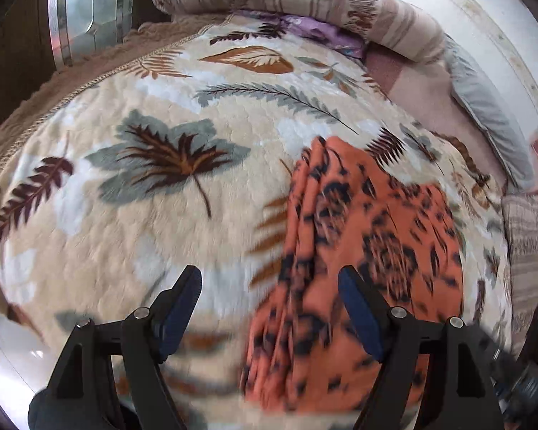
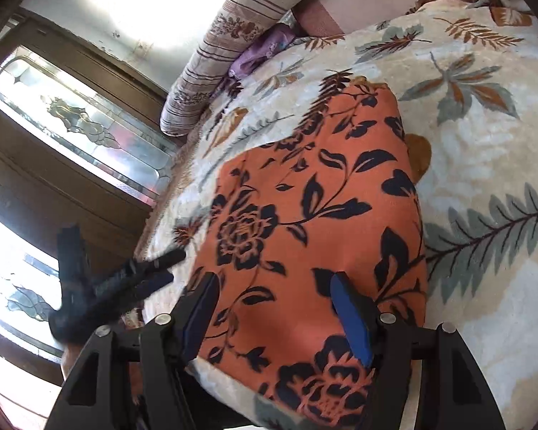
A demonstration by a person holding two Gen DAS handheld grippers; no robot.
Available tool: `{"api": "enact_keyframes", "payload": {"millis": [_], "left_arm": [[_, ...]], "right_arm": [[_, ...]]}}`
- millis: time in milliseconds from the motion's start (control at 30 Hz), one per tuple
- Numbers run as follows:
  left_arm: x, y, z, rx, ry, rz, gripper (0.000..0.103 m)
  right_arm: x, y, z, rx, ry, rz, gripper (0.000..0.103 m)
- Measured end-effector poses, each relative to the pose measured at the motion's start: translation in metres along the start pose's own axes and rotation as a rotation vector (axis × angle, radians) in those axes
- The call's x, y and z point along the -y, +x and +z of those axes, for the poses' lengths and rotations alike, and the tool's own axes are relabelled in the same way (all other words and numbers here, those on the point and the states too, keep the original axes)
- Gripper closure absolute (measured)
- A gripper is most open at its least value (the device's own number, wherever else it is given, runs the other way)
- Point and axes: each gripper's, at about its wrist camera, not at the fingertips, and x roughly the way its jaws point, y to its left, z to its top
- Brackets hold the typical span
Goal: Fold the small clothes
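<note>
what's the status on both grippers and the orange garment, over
Left gripper open, empty. Right gripper open above orange floral garment, which lies on leaf-print blanket. Nothing in the way.

1. Both views are bright with daylight. In the right wrist view the white wall, up and to the left of the right claw, is blown out by glare.
2. Motion blur smears the orange floral cloth around the left claw; the bedspread ahead of it is sharper.
3. In the right wrist view the cloth is crisp, while the other claw, to its left, is blurred.
4. Fisheye distortion bows the bedspread; corners fall to black.
</note>
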Motion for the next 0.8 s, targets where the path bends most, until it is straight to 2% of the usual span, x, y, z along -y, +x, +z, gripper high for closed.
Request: {"api": "enact_keyframes", "payload": {"millis": [67,100,133,167,233,333,467,600,800], "left_arm": [[-0.002,-0.001,-0.023,-0.01,0.044,0.058,0.024],[-0.004,0.007,-0.032,-0.03,0.05,0.102,0.024],[-0.008,0.017,-0.039,-0.065,0.049,0.112,0.023],[-0.013,0.022,-0.043,-0.082,0.033,0.093,0.022],[-0.016,0.014,-0.045,-0.057,0.008,0.091,0.022],[-0.008,-0.001,-0.044,-0.023,0.057,0.117,0.022],[-0.003,-0.015,-0.046,-0.003,0.07,0.108,0.022],[0.002,-0.019,-0.046,0.004,0.087,0.109,0.022],[0.003,-0.02,-0.042,0.017,0.091,0.111,0.022]], "right_arm": [[-0.007,-0.006,-0.008,0.005,-0.022,0.011,0.032],[-0.008,-0.005,-0.013,0.0,-0.027,0.006,0.029],[-0.005,-0.003,-0.019,-0.01,-0.018,-0.006,0.029],[-0.002,0.001,-0.023,-0.028,-0.005,-0.013,0.029],[-0.001,0.001,-0.027,-0.042,0.011,-0.017,0.029],[-0.012,-0.016,-0.03,-0.013,-0.014,-0.023,0.029],[-0.015,-0.028,-0.033,0.024,-0.01,-0.038,0.028],[0.003,-0.013,-0.037,-0.008,0.032,-0.078,0.026],[-0.006,-0.029,-0.038,0.043,0.032,-0.034,0.025]]}}
